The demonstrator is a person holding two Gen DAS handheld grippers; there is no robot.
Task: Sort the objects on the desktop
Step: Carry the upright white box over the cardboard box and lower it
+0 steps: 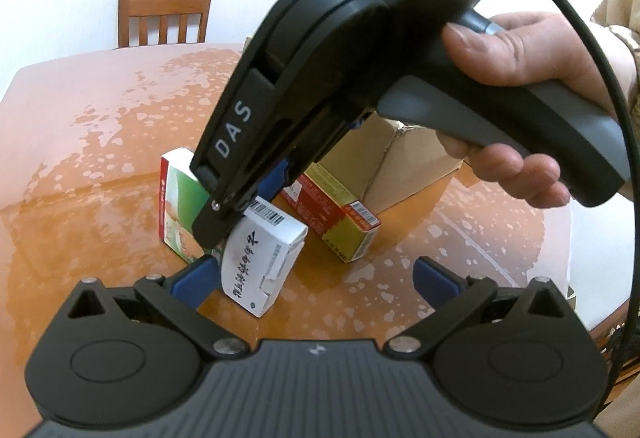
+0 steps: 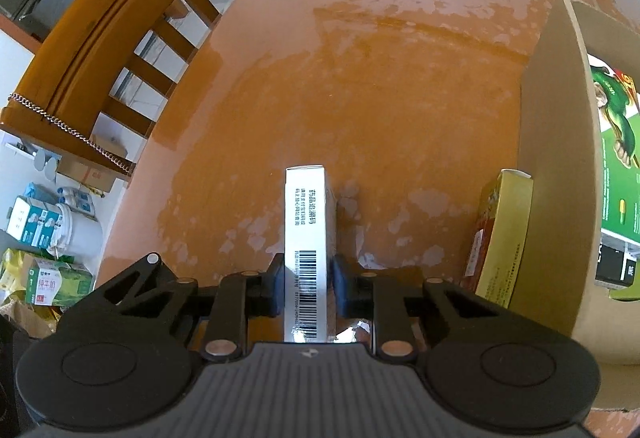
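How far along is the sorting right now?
Done: a green box already lies in the cardboard box. In hand: the right gripper clamps the white box. Left: the green-and-white box and red-and-yellow box on the table; the left gripper is open.

Ahead of your fingers the orange wooden table [image 2: 380, 85] lies open; the brown cardboard box [image 2: 556, 157] walls your right.

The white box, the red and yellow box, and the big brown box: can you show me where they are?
white box [image 2: 305, 222]: right wrist view, its barcode side.
red and yellow box [image 1: 334, 211]: left wrist view, its top face.
big brown box [image 1: 394, 161]: left wrist view, its front wall.
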